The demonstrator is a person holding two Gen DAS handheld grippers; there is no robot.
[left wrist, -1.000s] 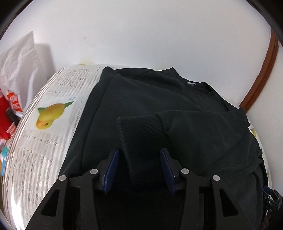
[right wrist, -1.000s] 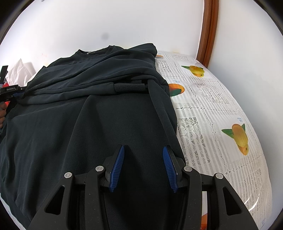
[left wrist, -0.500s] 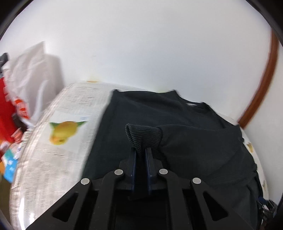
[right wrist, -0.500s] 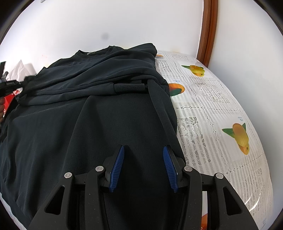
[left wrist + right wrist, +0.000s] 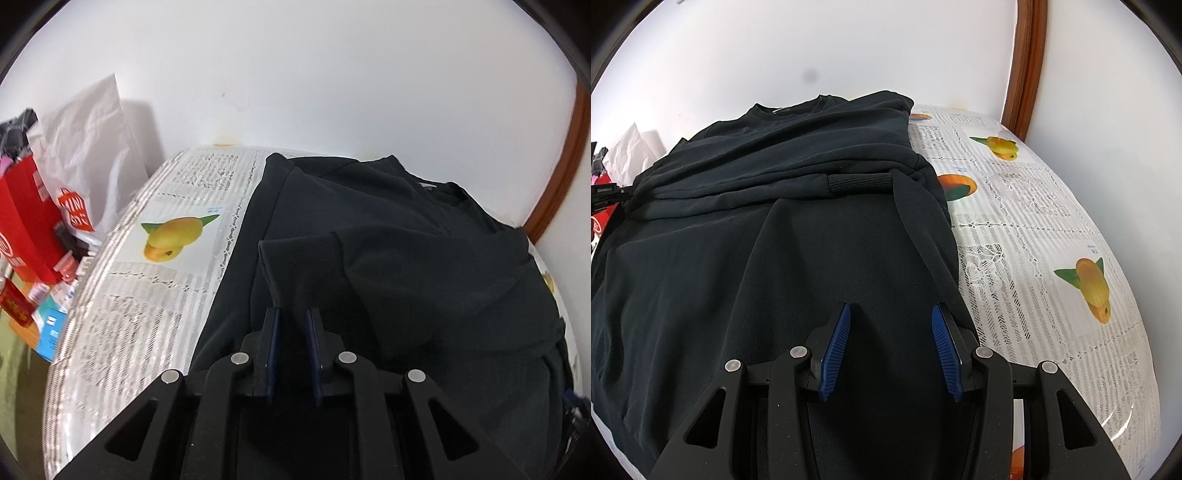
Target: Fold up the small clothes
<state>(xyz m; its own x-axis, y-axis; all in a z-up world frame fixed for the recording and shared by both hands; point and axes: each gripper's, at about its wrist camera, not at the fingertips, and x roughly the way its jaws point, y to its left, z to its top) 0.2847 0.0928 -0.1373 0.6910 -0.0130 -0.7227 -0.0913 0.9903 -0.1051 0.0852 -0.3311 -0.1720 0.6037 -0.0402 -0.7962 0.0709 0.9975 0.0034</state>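
A black long-sleeved sweatshirt (image 5: 424, 258) lies on a table covered with a fruit-print cloth (image 5: 155, 295). My left gripper (image 5: 292, 317) is shut on the ribbed cuff (image 5: 299, 258) of one sleeve and holds it just above the shirt's body. In the right wrist view the sweatshirt (image 5: 775, 258) fills the left and middle, with the other sleeve folded across it and its cuff (image 5: 860, 182) lying flat. My right gripper (image 5: 890, 314) is open and empty over the shirt's lower body. The left gripper (image 5: 609, 192) shows small at the far left edge.
A white shopping bag (image 5: 92, 155), a red box (image 5: 26, 221) and small cartons (image 5: 48, 325) stand beside the table's left edge. White walls close the back, with a brown wooden door frame (image 5: 1023, 66) at the right. Bare cloth (image 5: 1052, 240) lies right of the shirt.
My left gripper shut on the sleeve cuff and lifted it a little, drifting left. My right gripper stayed open and still.
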